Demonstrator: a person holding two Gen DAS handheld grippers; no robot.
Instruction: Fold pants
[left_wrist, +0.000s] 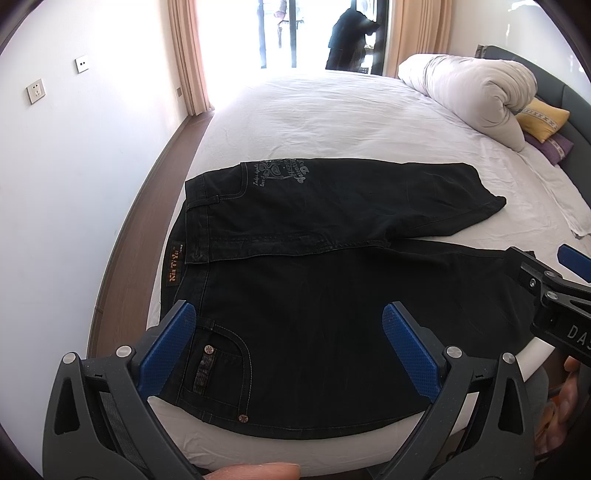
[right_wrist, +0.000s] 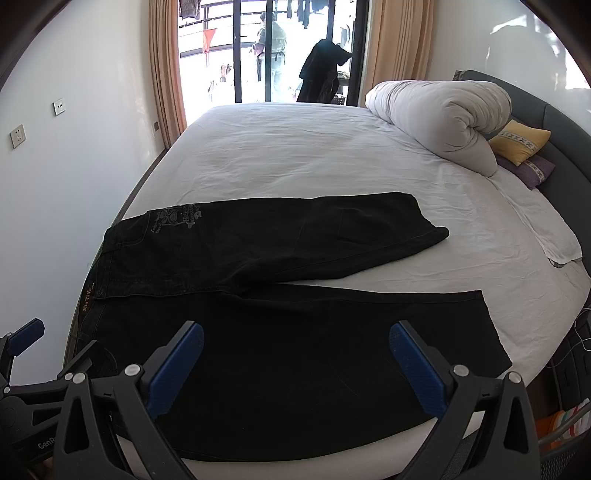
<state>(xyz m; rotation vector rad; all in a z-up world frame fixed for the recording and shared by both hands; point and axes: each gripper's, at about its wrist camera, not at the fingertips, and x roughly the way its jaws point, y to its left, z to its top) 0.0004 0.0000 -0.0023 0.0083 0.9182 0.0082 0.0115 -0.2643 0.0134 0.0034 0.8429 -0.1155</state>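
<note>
Black pants (left_wrist: 314, 295) lie flat on the white bed (left_wrist: 314, 110), waistband to the left with an orange label (left_wrist: 174, 266), the two legs spread apart to the right. They also show in the right wrist view (right_wrist: 295, 325). My left gripper (left_wrist: 290, 317) is open and empty above the near pocket area by the bed's front edge. My right gripper (right_wrist: 295, 339) is open and empty above the near leg. The right gripper also shows at the right edge of the left wrist view (left_wrist: 546, 280).
A rolled white duvet (right_wrist: 443, 122) and yellow (right_wrist: 517, 142) and purple pillows lie at the back right by the grey headboard. A folded white cloth (right_wrist: 546, 229) lies at the right bed edge. A wall (right_wrist: 74, 166) runs along the left. Glass doors stand behind the bed.
</note>
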